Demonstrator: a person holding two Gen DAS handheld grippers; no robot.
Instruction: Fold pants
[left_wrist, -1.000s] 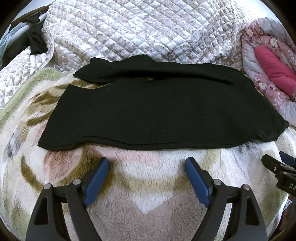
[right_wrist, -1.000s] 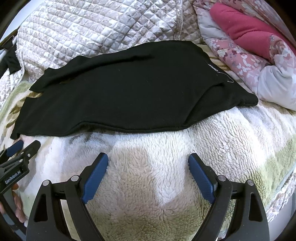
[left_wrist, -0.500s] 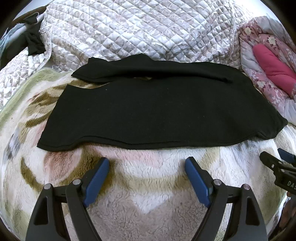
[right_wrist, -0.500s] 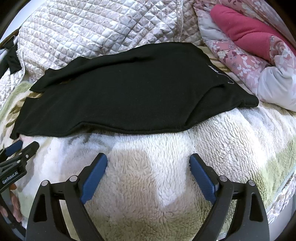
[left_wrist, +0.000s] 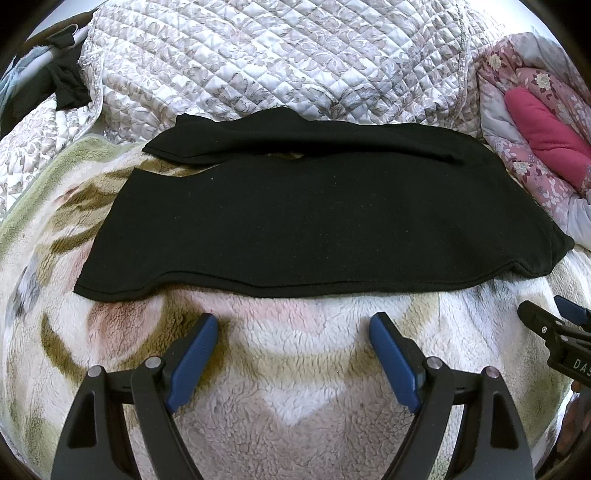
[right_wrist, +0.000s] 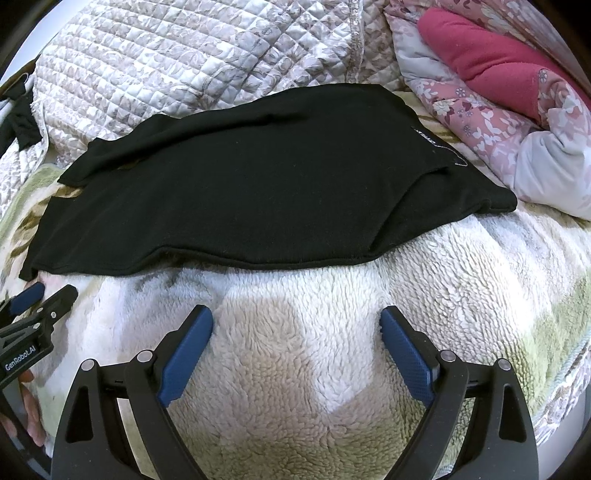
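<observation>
Lying flat across the fleece blanket (left_wrist: 295, 413) on the bed, the pants (left_wrist: 317, 229) are spread lengthwise, legs to the left and waist to the right. One leg lies nearly over the other, with the far leg (left_wrist: 280, 136) showing past it at the back against the quilt (left_wrist: 280, 59). A small label (right_wrist: 428, 138) marks the waist end, which sits close to the floral bedding (right_wrist: 491, 122) at the bed's right side.

Left tool (left_wrist: 291, 343): fingers wide apart, gripping nothing, over bare blanket just short of the near hem. Right tool (right_wrist: 295, 334): likewise spread and empty, near the same hem toward the waist end. Neither touches the cloth.

Assessment: the spread layout appears intended to give both tools clear access to the long near edge. The next fold is not yet begun. The near hem ripples slightly and lifts off the fleece in places, which should help a finger slide under it. The knit looks soft and limp; a grasp catching one layer only would leave the lower layer behind.
</observation>
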